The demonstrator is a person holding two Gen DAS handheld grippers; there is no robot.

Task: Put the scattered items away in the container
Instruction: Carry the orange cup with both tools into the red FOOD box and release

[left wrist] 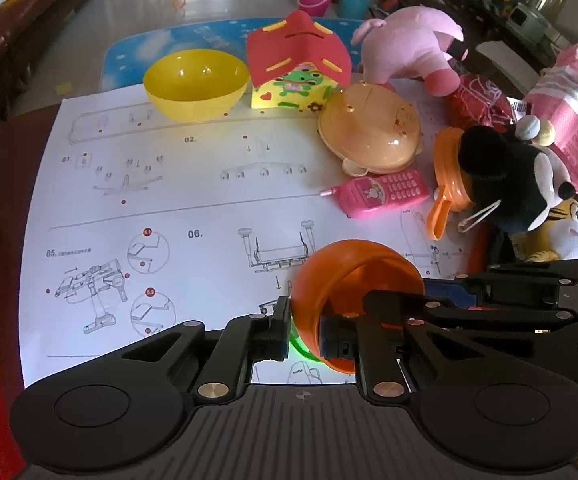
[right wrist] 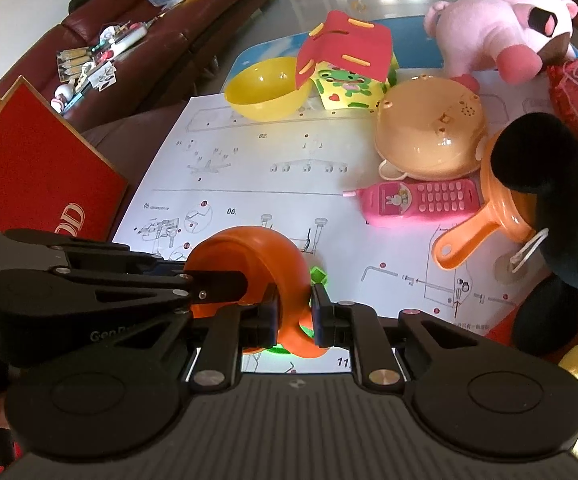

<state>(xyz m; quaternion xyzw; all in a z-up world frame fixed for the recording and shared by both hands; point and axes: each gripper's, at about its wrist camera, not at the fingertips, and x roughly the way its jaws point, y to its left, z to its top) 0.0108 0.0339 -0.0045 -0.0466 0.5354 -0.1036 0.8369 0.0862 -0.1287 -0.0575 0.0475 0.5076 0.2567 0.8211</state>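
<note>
Nearest the lens, both grippers pinch the same orange bowl, which is tipped on its side over the instruction sheet that covers the counter. From the left wrist view, the left gripper has its jaws closed on the bowl's rim, one pad outside and one inside the wall. From the right wrist view, the right gripper likewise has its jaws clamped on the orange rim, and the other gripper's dark linkage reaches in from the left to the same bowl. Something small and green shows just under and behind the bowl; what it is cannot be told.

Farther along the sheet lies a pink toy phone, with an orange strainer just beside it and a black plush toy resting in the strainer. Behind the phone sits a tan dome-shaped toy. Beyond that, at the sheet's far edge, stand a yellow bowl, upright and empty, a felt house with a red roof touching it, and a pink plush pig.
</note>
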